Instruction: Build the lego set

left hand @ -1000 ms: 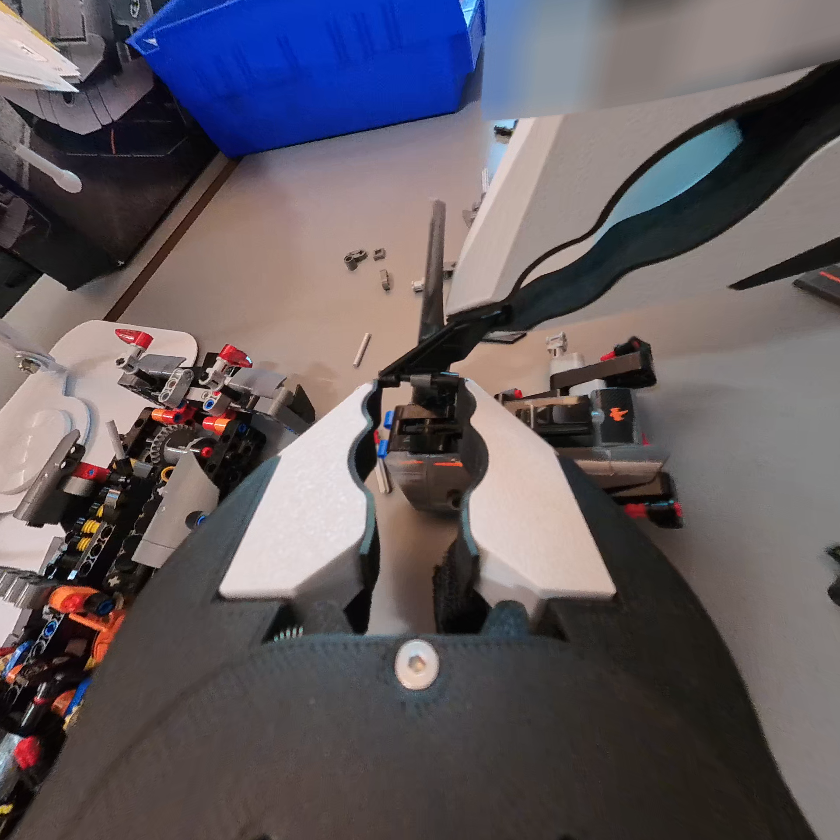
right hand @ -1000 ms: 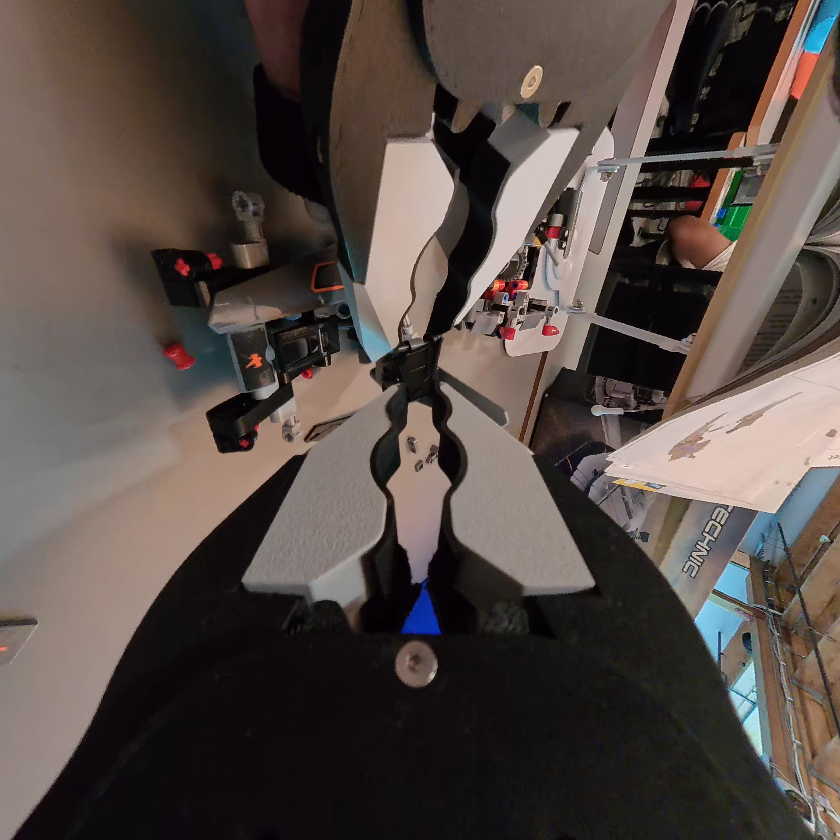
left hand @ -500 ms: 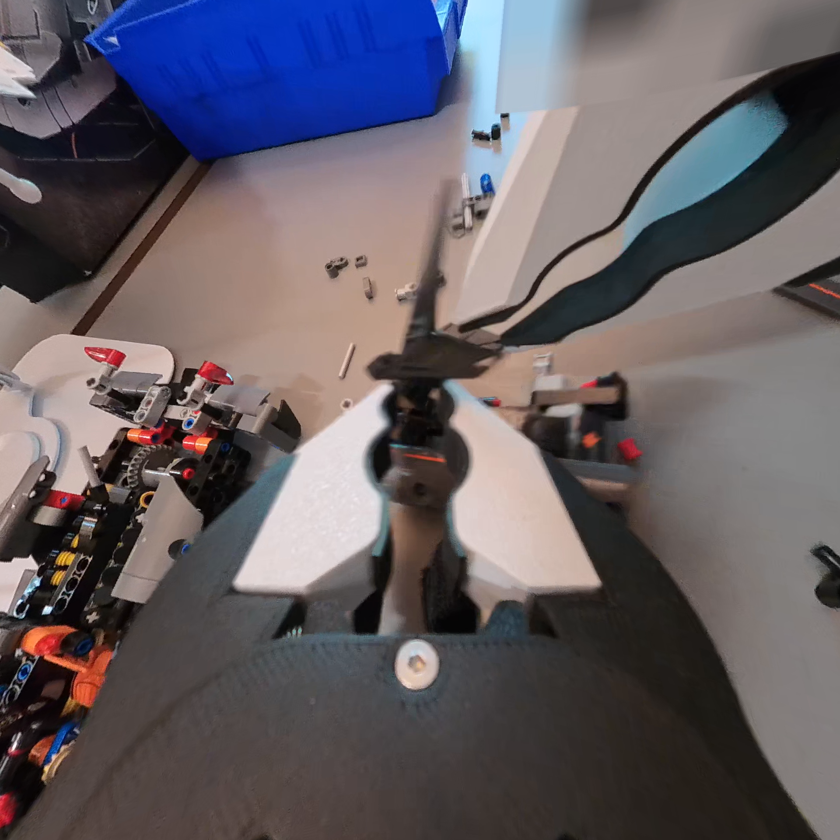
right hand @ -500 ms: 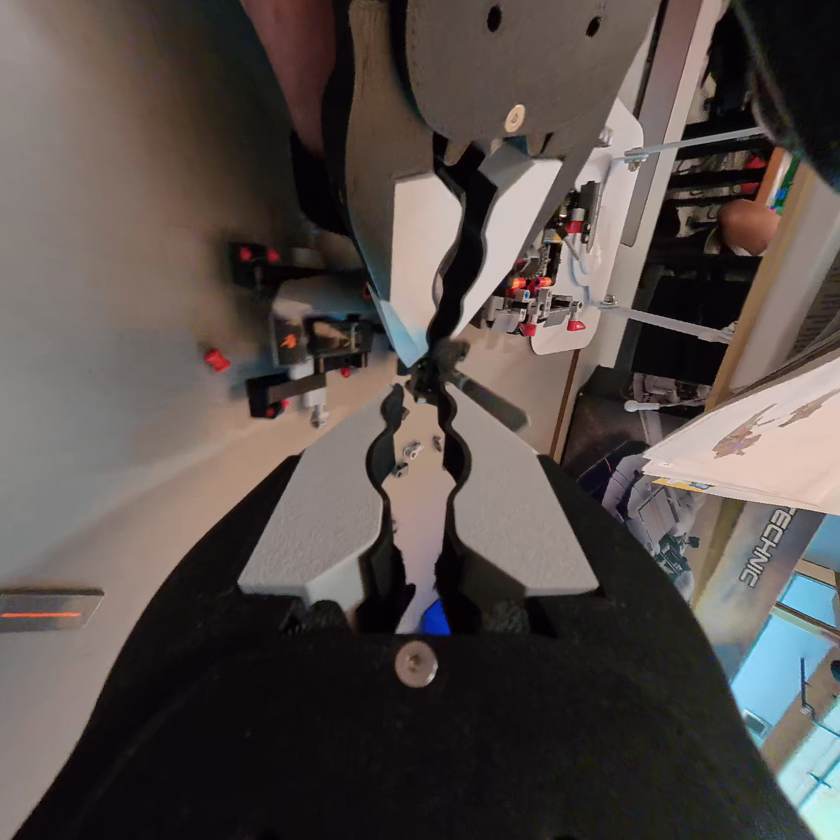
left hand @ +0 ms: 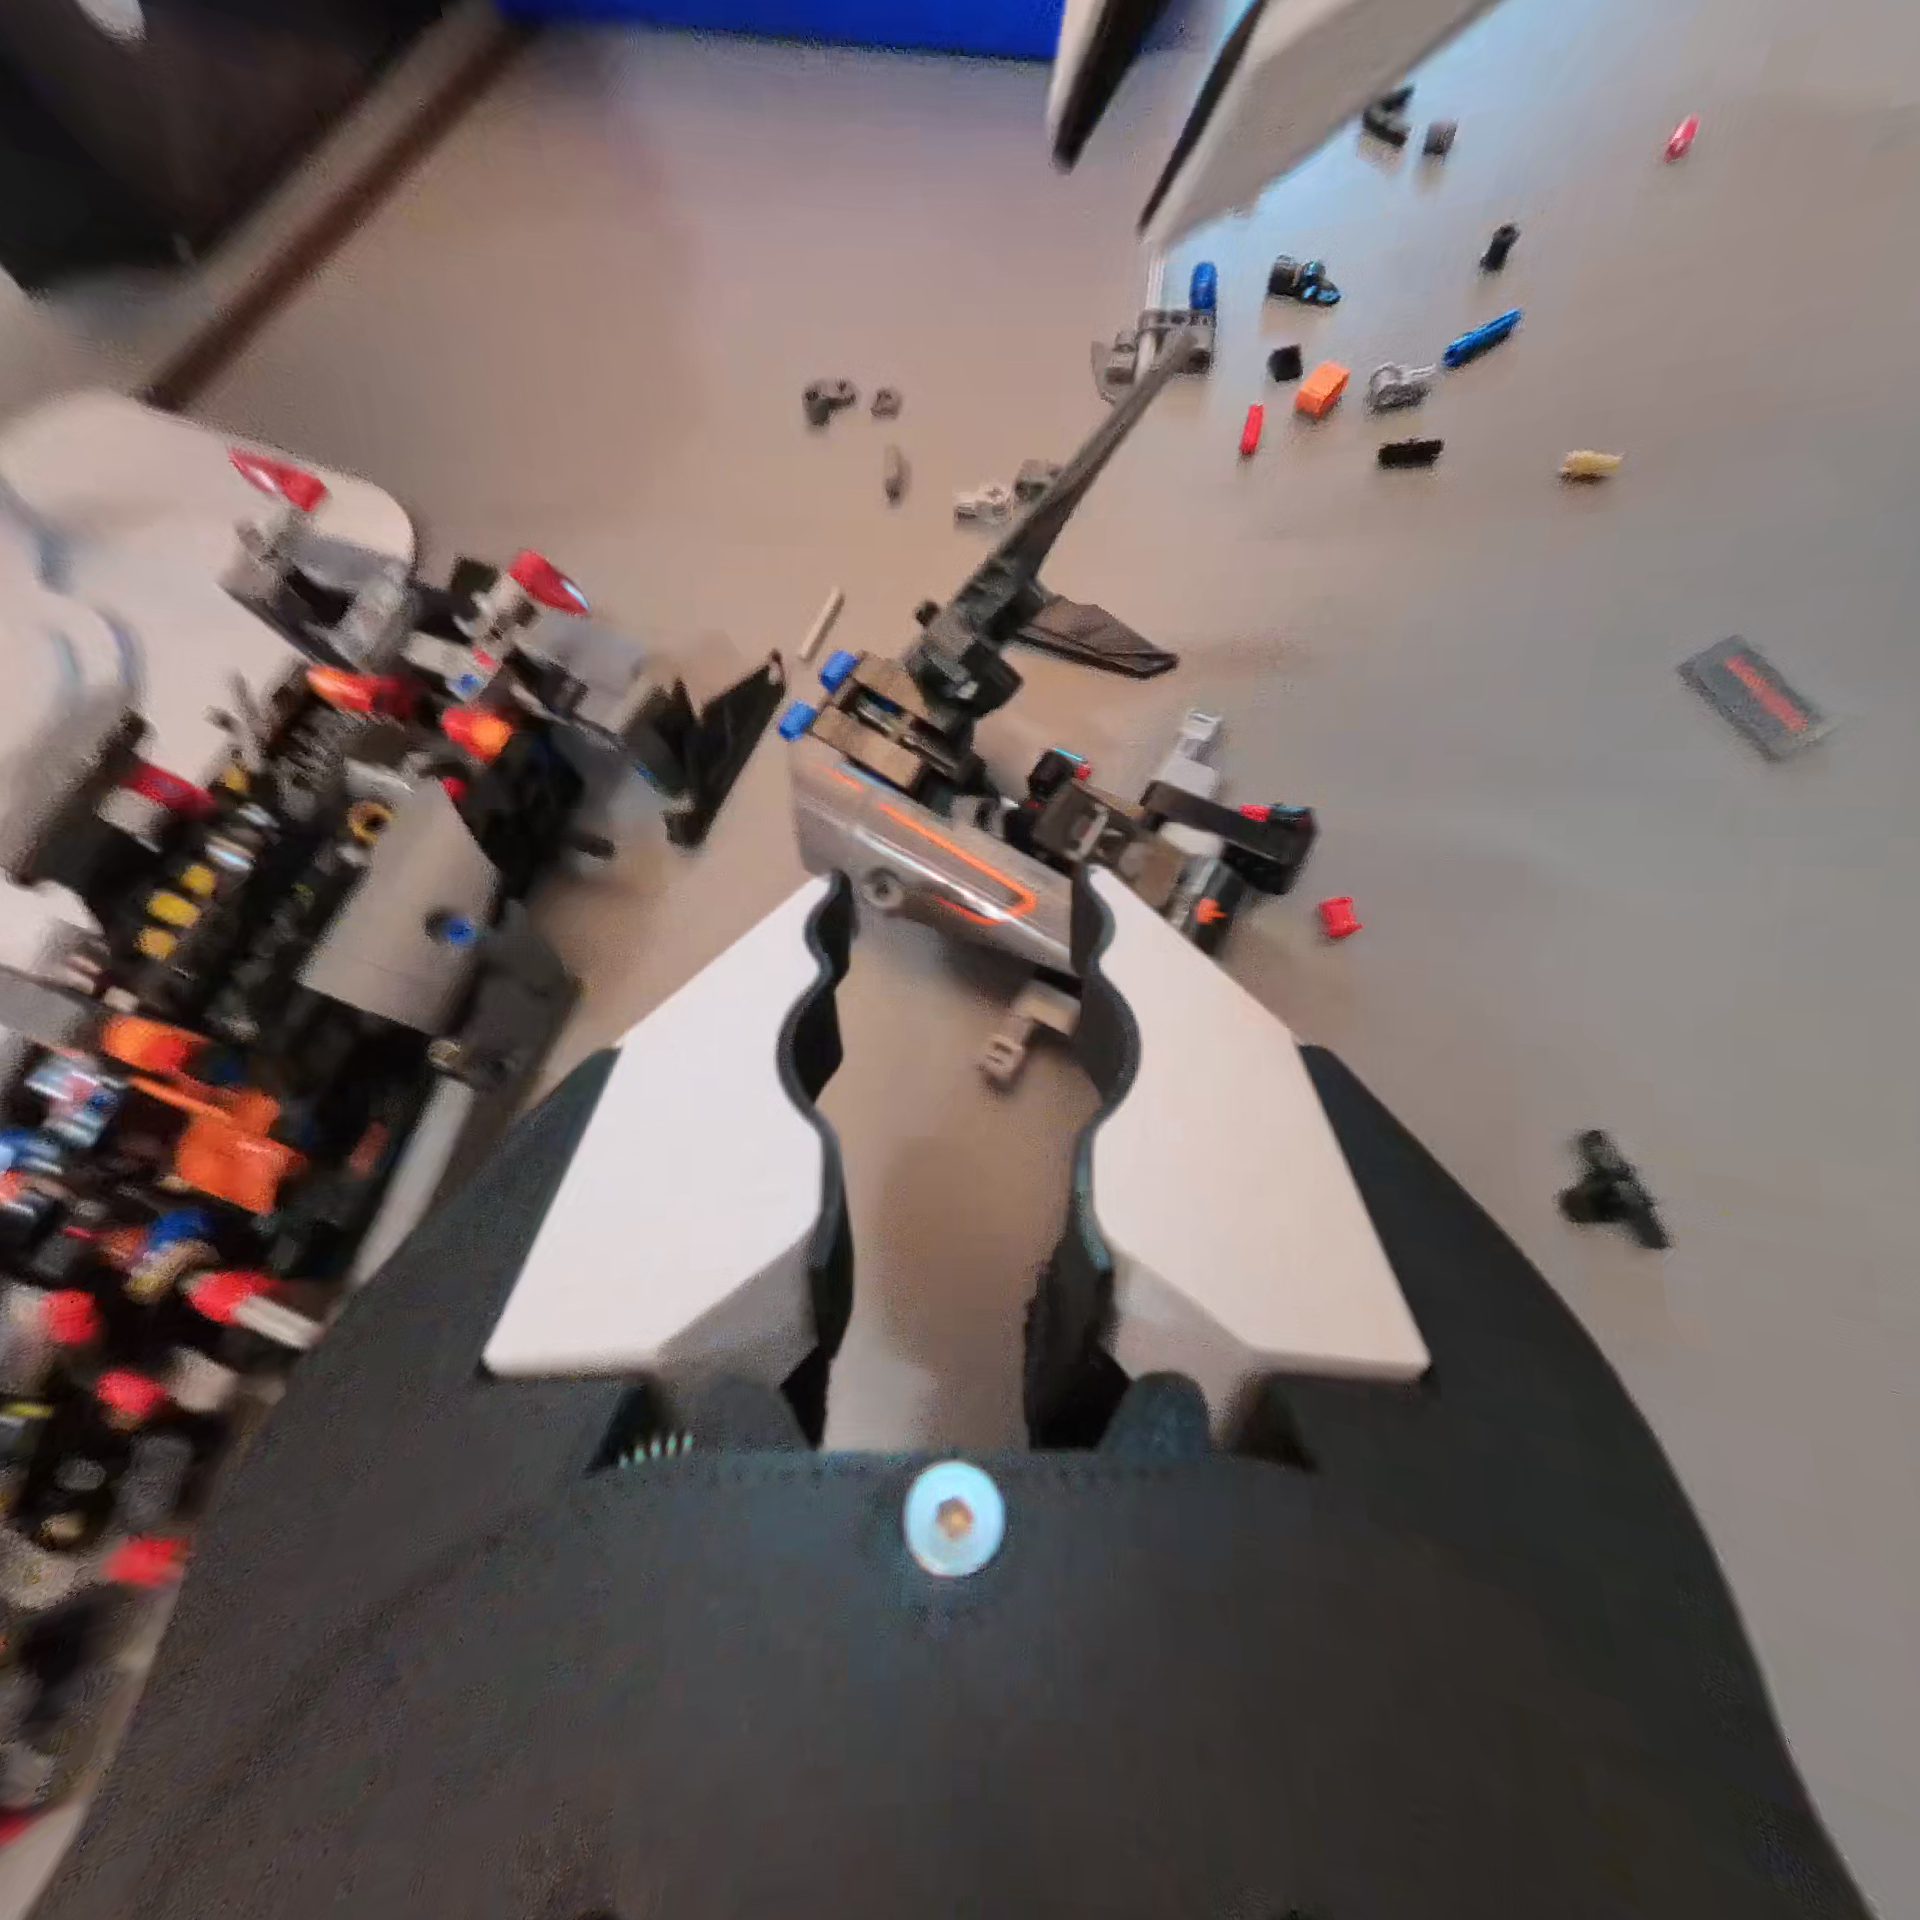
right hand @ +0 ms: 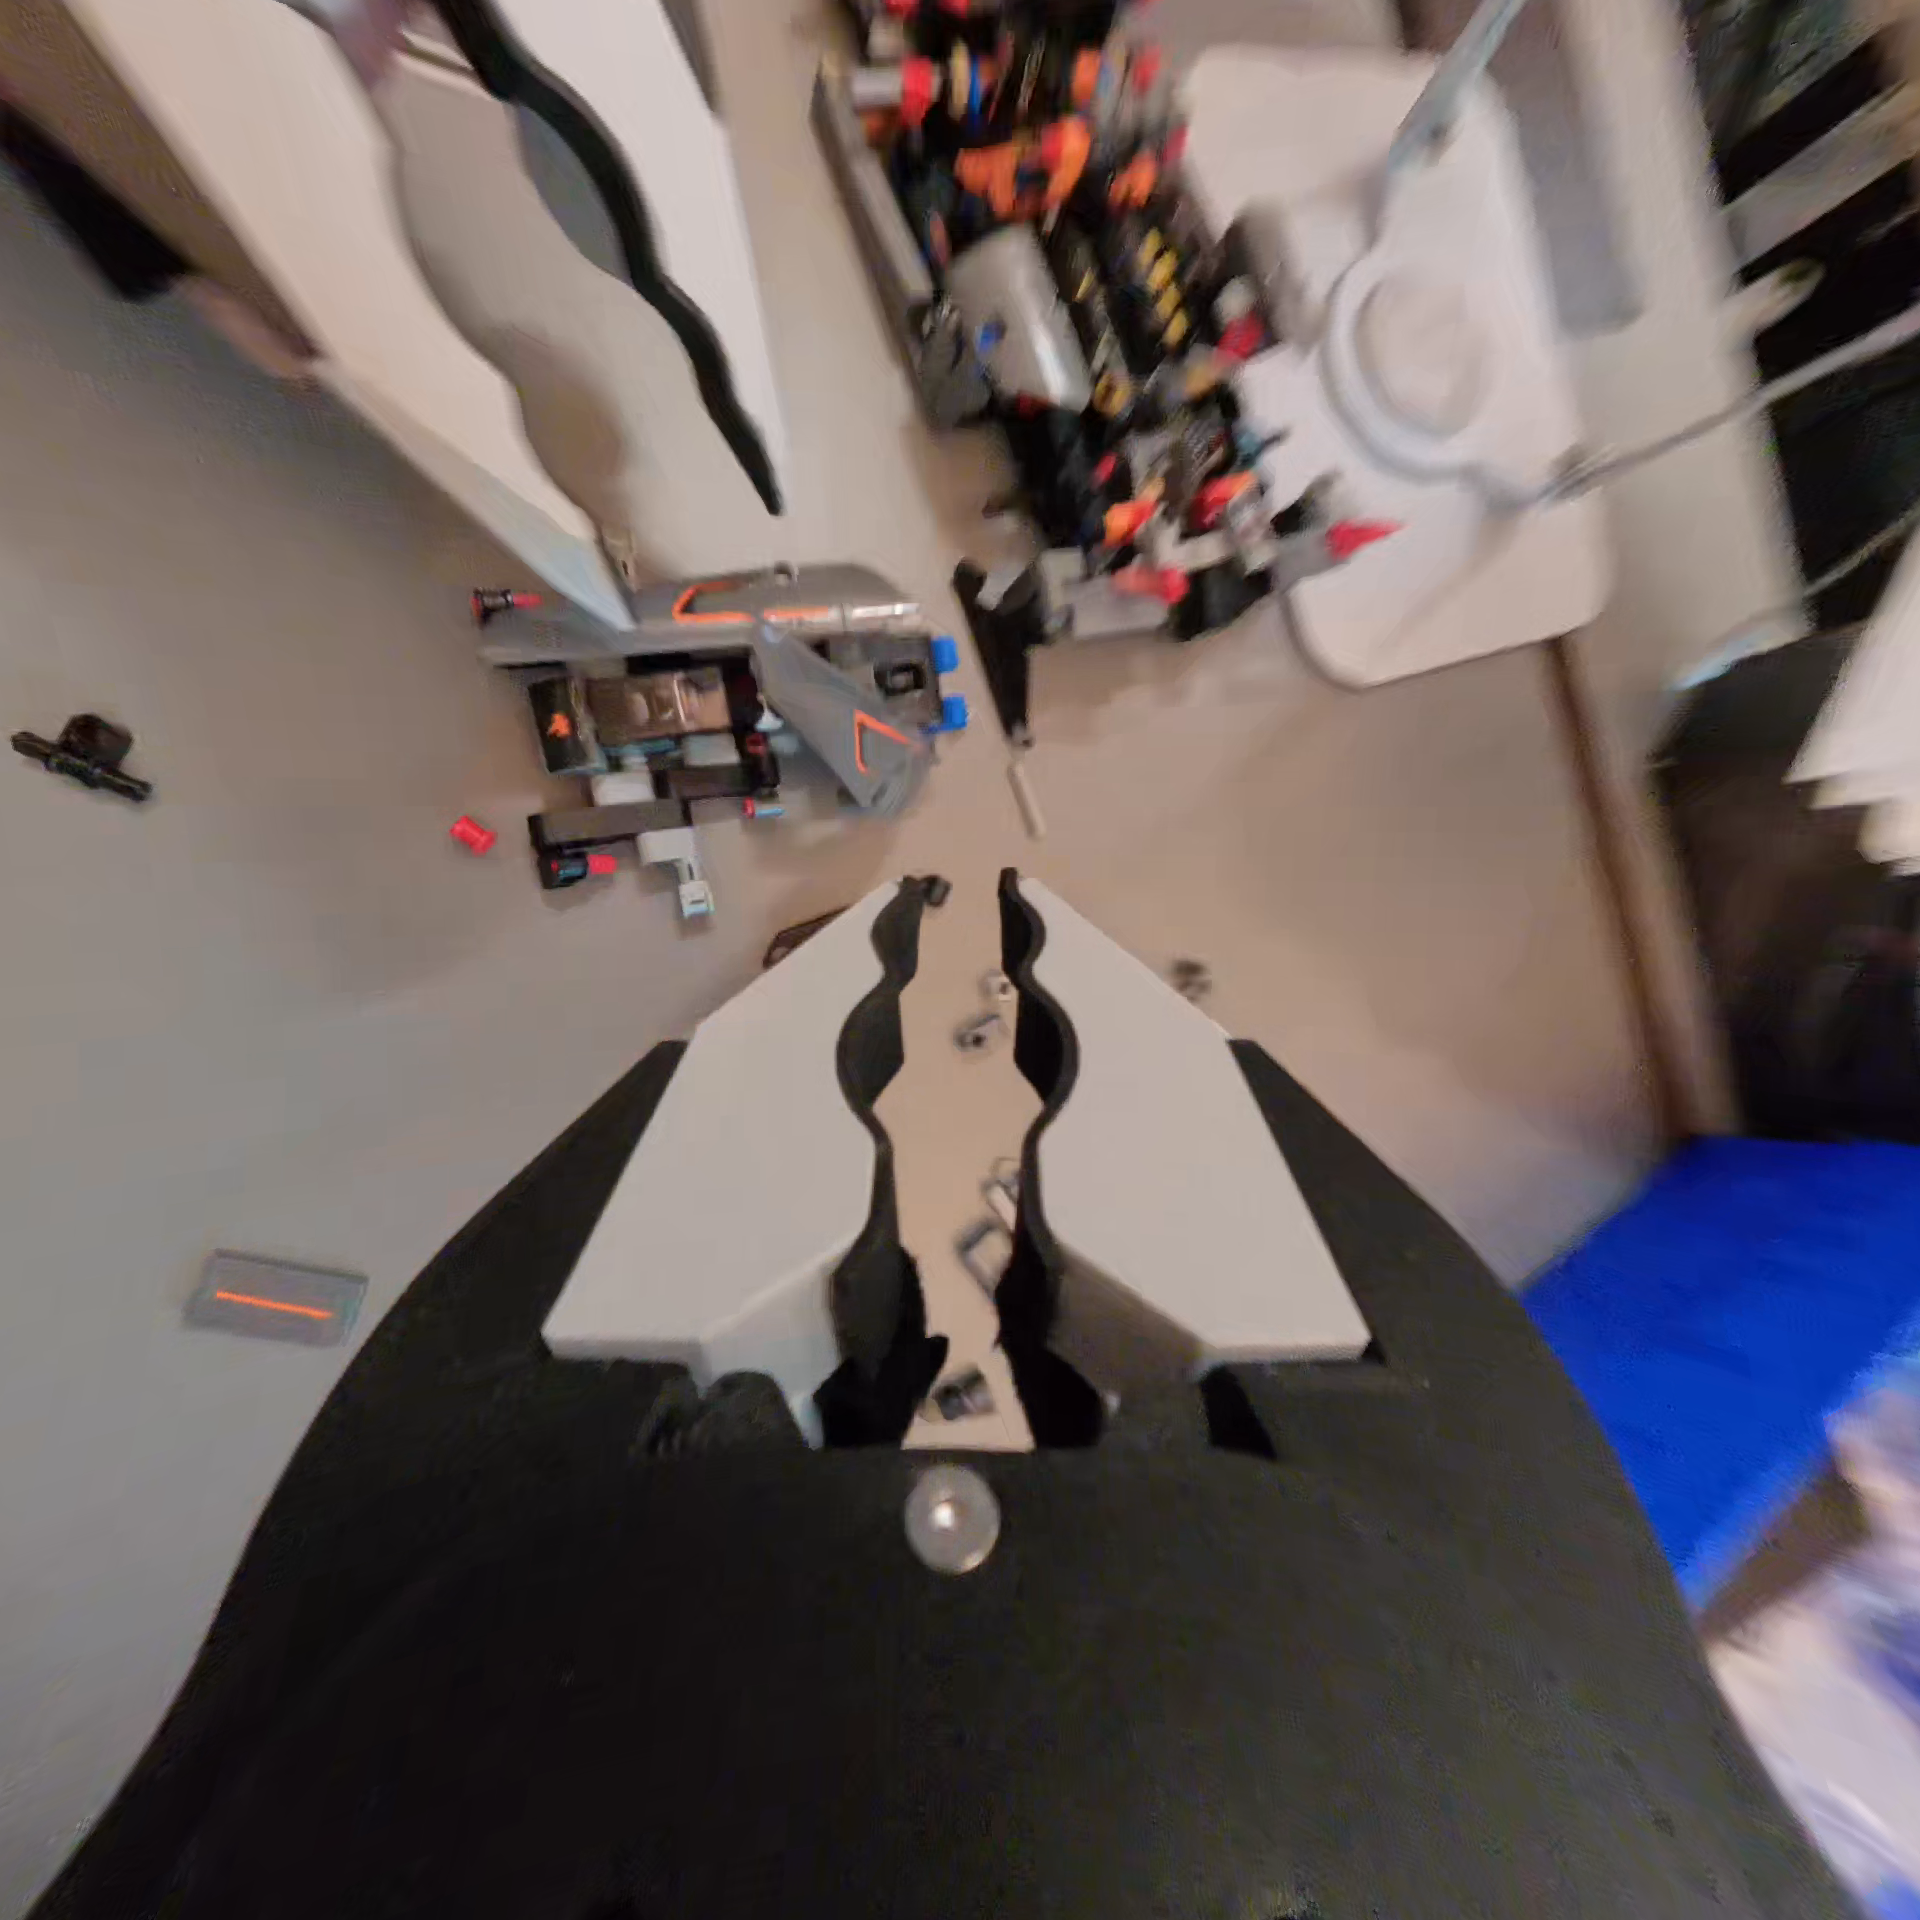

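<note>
Item: lego sub-assembly [left hand: 925, 821], grey panel w/ orange stripe, black blade sticking toward upper right; lies on table [left hand: 520, 312], frame centre in left wrist view.
L gripper [left hand: 961, 904]: jaws apart, nothing held; sub-assembly just ahead of tips, near touching, long axis slanted across the gap.
R gripper [right hand: 961, 883]: jaws slightly apart, empty; sub-assembly [right hand: 717, 696] up-left of tips, farther off.
Main model [left hand: 260, 831]: left edge.
Loose parts [left hand: 1320, 390]: upper right.
Judgement: L nearer for regrasp.
</note>
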`<state>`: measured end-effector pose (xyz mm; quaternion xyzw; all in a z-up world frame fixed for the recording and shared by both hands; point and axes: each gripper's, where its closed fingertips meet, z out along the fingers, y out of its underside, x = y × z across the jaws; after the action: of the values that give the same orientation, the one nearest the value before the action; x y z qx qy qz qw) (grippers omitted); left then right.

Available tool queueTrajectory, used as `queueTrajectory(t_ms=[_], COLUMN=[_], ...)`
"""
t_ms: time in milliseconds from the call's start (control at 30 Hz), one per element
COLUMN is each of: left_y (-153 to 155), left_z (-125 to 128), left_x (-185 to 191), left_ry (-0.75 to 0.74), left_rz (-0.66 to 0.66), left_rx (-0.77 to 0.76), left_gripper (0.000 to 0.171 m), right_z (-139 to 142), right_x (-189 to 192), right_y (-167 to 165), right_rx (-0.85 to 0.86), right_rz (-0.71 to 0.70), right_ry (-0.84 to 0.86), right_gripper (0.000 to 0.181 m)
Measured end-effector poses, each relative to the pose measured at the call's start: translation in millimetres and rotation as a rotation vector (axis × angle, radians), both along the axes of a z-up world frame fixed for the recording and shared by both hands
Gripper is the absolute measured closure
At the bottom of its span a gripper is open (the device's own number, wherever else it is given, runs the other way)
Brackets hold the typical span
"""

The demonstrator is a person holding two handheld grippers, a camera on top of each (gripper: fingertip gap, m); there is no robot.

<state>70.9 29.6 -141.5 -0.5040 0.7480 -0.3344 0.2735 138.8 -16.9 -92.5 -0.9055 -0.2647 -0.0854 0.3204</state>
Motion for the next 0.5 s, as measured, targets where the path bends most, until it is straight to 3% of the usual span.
queueTrajectory(t_ms=[100,167,300,500], left_y=[-9,-14,-16,-7], left_z=[-16,-23,-22,-23], left_x=[-4,-2,2,-3], left_ry=[0.056,0.076,0.066,0.088], left_rz=[0.088,0.132,0.176,0.125], left_rx=[-0.022,-0.065,-0.049,-0.004], left_gripper=[0.125,0.121,0.132,0.137], right_z=[-36,-52,-57,-69], right_x=[2,13,17,8], right_y=[11,16,40,70], right_rx=[-0.024,-0.044,-0.016,-0.078], right_rz=[0.015,-0.011,0.03,0.105], right_ry=[0.183,0.195,0.3,0.397], right_gripper=[0.17,0.166,0.162,0.163])
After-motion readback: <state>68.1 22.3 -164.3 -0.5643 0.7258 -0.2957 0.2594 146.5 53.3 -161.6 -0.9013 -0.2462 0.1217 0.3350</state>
